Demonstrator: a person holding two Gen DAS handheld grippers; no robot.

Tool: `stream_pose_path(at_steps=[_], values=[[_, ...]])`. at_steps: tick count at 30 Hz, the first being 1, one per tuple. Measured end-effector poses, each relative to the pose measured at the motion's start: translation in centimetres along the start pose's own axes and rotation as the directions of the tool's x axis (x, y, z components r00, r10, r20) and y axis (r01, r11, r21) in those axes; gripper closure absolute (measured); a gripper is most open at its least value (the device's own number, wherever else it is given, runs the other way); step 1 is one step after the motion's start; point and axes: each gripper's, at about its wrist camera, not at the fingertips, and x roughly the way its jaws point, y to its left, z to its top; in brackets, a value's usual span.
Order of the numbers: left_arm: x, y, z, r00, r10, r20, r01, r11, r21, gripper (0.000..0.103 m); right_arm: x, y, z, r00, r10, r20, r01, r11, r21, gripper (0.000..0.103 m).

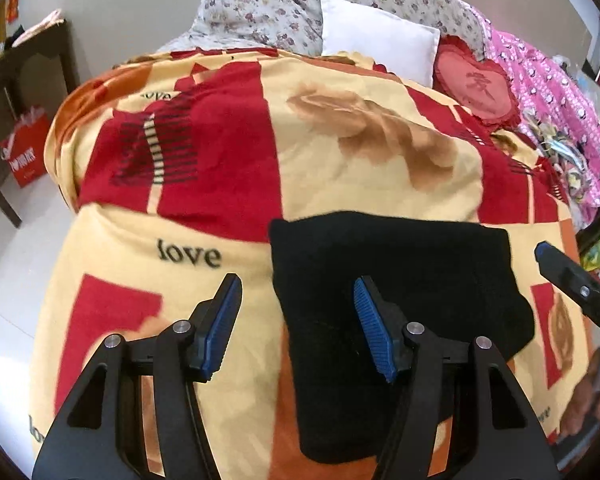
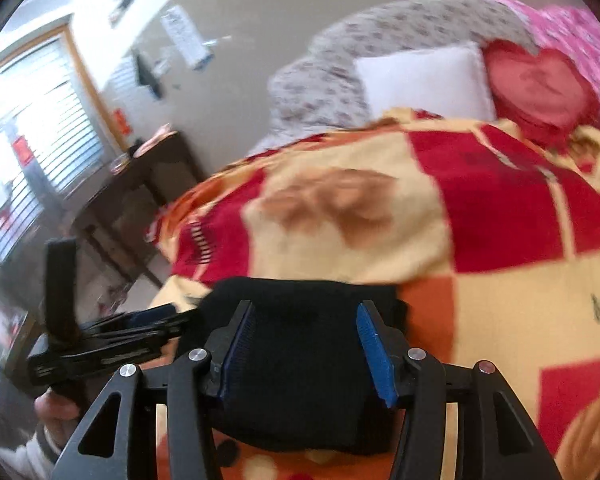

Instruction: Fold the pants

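pants (image 1: 388,280): black, folded compact, lying on patterned blanket (image 1: 228,216)
left hand-held gripper (image 1: 296,320): jaws apart, empty
right hand-held gripper (image 2: 306,340): jaws apart, empty, over pants

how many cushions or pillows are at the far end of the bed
2: a white pillow leaning on the floral bedding, and a red heart-shaped cushion just to its right, beside the pink fabric. More may be hidden under the bedding.
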Motion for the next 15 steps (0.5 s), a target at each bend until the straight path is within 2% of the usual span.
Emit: stream_pose_path(at_steps=[2, 6, 8, 11, 13, 15], values=[[0.6, -0.2, 0.2, 1.000, 0.018, -0.014, -0.018, 1.000, 0.009, 0.044, 2.0, 1.0, 0.0, 0.999, 0.002, -0.041, -0.004, 0.999, -0.049, 0.052], [2.1, -1.1, 0.3, 0.999, 0.036, -0.025, -0.035, 0.998, 0.046, 0.044, 6.9, -0.9, -1.1, 0.986, -0.096, -0.139, 0.088, 0.994, -0.061, 0.052], [2.5, -1.6, 0.6, 0.999, 0.044, -0.019, -0.043, 0.997, 0.065, 0.044, 6.9, -1.4, -1.4, 0.992, -0.072, -0.106, 0.064, 0.995, -0.073, 0.051], [2.9, -2.1, 1.4, 0.998, 0.057, -0.022, -0.055, 0.994, 0.096, 0.044, 6.2, -1.7, -1.1, 0.992, -0.022, -0.125, 0.012, 0.997, -0.079, 0.051], [2.7, -2.1, 1.9, 0.998, 0.060, -0.018, -0.058, 0.994, 0.091, 0.044, 4.9, -2.3, -0.8, 0.993, 0.045, -0.106, -0.049, 0.998, -0.037, 0.051], [2.6, -1.9, 2.3, 0.997, 0.072, -0.004, -0.071, 0.995, 0.071, 0.044, 4.3, -2.1, -0.5, 0.994, 0.071, -0.086, -0.075, 0.997, -0.037, 0.051]])
